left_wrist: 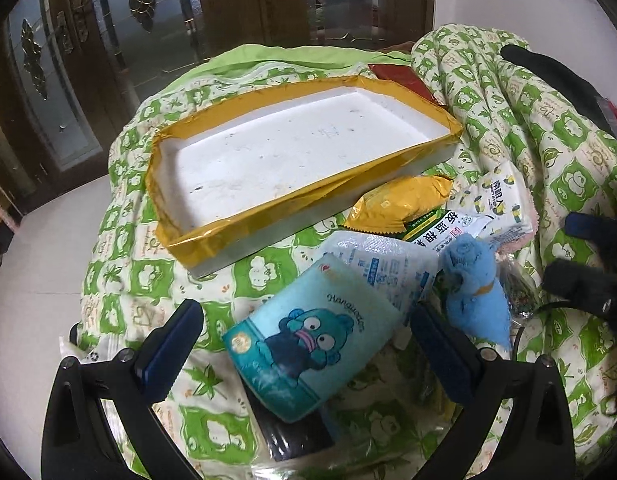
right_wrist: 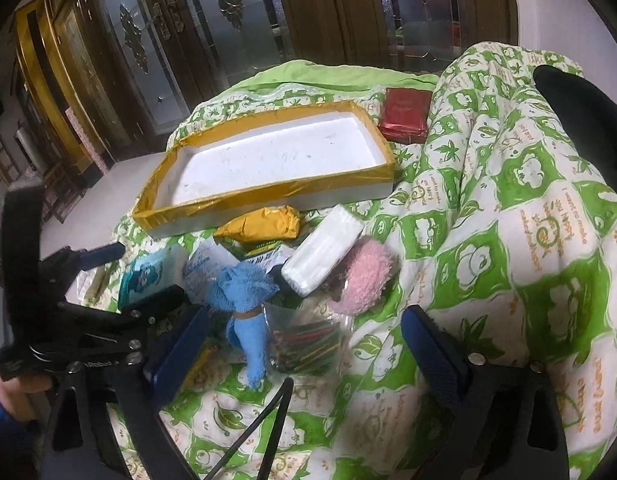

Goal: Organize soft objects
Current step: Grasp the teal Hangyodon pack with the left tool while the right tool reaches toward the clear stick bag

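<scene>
My left gripper [left_wrist: 308,348] stands open around a teal tissue pack [left_wrist: 304,344] printed with a blue cartoon figure; its pads stay clear of the pack's sides. The pack leans on a pile of soft items on the quilt. A rolled blue towel [left_wrist: 472,284] tied with a band lies just right of it. My right gripper [right_wrist: 306,350] is open above the blue towel [right_wrist: 244,316] and a clear bag of coloured sticks [right_wrist: 304,344], gripping neither. A pink fluffy item [right_wrist: 364,280] and a white tissue pack [right_wrist: 324,252] lie beyond. The left gripper [right_wrist: 142,274] shows at the left.
A white foam tray with a gold-taped rim [left_wrist: 292,200] lies behind the pile, nothing inside. A yellow packet [left_wrist: 400,200], a green sachet [left_wrist: 436,228] and a clear printed packet [left_wrist: 384,264] lie among the items. A red box [right_wrist: 404,116] sits behind. The green-and-white quilt [right_wrist: 508,200] bulges at the right.
</scene>
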{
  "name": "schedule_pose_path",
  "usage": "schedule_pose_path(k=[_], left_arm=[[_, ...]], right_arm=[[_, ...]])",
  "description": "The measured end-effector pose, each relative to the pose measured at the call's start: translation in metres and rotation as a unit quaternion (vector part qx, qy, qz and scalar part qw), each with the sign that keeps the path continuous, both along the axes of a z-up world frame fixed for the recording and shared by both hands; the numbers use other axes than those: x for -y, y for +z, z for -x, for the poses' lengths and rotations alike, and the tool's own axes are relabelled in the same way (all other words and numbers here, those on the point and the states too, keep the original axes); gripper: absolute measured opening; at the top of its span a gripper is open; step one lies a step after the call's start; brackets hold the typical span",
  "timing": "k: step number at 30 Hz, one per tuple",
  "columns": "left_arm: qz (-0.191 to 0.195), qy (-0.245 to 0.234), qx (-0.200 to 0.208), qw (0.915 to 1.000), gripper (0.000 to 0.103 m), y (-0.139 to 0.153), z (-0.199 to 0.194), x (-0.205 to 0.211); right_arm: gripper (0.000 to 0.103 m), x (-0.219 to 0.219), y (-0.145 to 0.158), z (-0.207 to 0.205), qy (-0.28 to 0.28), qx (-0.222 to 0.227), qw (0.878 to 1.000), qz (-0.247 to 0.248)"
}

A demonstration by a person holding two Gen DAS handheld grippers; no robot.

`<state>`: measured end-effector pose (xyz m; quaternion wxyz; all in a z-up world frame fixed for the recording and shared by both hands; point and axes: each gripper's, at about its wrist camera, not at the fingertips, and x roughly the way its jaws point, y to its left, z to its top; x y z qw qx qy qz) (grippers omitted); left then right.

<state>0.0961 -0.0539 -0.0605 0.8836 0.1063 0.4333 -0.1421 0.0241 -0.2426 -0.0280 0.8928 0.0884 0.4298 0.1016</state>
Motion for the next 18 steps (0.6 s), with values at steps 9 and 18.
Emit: schedule_pose_path(k=[9, 18], left_arm=[[-0.003, -0.029, 0.001, 0.9996, 0.103, -0.008, 0.002, 0.011], [0.011, -0.024, -0.002, 0.9996, 0.103, -0.009, 0.0, 0.006]], right_arm=[[0.081, 0.007, 0.001, -0.019, -0.003, -0.018, 1.0, -0.016], [0.08, 0.01, -0.004, -0.024, -0.003, -0.037, 0.999, -0.003]])
